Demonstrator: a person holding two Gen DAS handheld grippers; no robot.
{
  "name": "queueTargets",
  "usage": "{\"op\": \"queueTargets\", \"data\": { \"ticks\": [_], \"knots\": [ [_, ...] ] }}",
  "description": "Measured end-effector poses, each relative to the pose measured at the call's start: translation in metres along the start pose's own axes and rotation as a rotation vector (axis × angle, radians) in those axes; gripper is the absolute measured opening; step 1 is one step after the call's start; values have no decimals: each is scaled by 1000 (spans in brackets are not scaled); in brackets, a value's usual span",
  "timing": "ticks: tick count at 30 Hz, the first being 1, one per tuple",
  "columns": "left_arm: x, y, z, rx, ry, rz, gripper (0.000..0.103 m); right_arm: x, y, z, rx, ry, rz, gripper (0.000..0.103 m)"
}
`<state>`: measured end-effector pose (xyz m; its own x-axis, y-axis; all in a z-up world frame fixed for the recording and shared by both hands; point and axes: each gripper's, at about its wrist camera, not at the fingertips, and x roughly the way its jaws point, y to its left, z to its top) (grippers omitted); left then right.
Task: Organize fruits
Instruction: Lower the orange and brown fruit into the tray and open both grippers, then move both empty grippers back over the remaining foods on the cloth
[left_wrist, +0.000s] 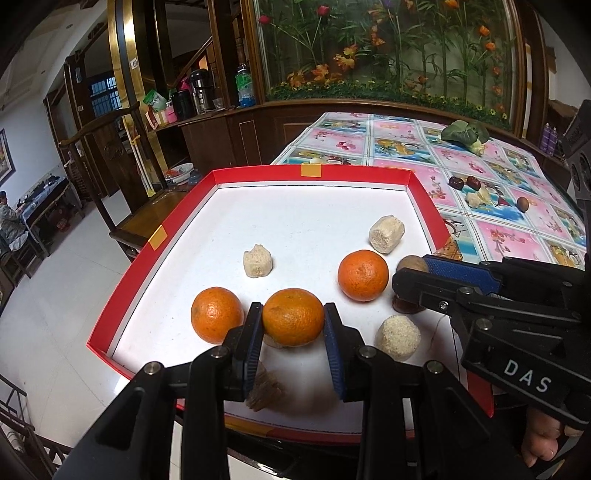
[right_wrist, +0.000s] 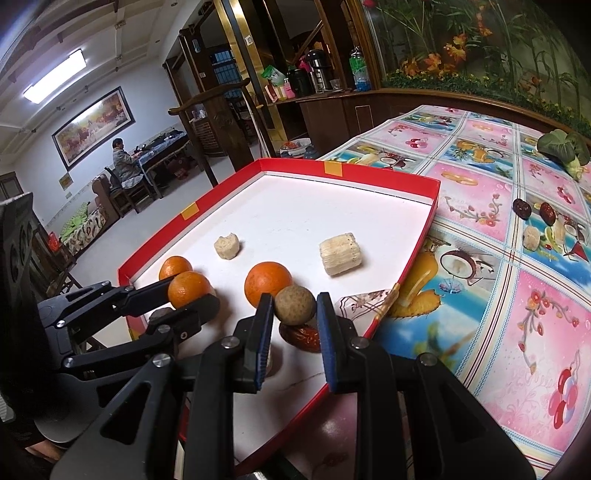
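Black gripper (left_wrist: 293, 325) – blue pads (left_wrist: 334, 354), silver screws, "DAS"

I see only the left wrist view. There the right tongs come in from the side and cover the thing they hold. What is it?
Observer: A small round brown fruit. The right tongs are shut on it.
Operator: Is anything lying under it?
Observer: Yes, a red date lies on the tray floor just below the fruit.
Operator: Does the fruit sit deep between the pads?
Observer: No, only the front ends of the pads hold it.
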<state>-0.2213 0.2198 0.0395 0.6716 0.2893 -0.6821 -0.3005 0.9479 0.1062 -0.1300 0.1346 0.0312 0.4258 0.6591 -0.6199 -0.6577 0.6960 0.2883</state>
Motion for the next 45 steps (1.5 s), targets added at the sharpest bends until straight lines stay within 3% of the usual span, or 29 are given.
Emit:
{"op": "queueTargets", "data": {
  "ticks": [11, 15, 19, 25, 30, 32, 34, 42, 45],
  "knots": [
    [-2, -3, 3, 12, -14, 15, 43, -5, -10, 1, 59, -20, 38, 28],
    [-4, -5, 5, 13, -17, 19, 55, -6, -12, 1, 70, -25, 44, 28],
    [-9, -6, 6, 6, -32, 26, 77, -7, -13, 1, 73, -29, 43, 28],
    [-17, -7, 9, 12, -56, 24, 80, -18, -22, -1, 108, -60, 55, 36],
    [-21, -12, 14, 26, -74, 18, 80, -51, -43, -4, 75, -122, -26, 37],
    [-24, -18, 18, 38, -86, 12, 80, -64, -59, -3, 83, -143, -74, 44],
    [-27, -26, 24, 56, -97, -3, 80, -78, -83, -3, 104, -161, -140, 48],
    [-30, -92, 60, 152, -142, -122, 81, -107, -218, 13, 254, -124, -456, 48],
    [-21, -119, 68, 166, -119, -161, 81, -98, -252, 23, 307, -82, -442, 48]
  ]
}}
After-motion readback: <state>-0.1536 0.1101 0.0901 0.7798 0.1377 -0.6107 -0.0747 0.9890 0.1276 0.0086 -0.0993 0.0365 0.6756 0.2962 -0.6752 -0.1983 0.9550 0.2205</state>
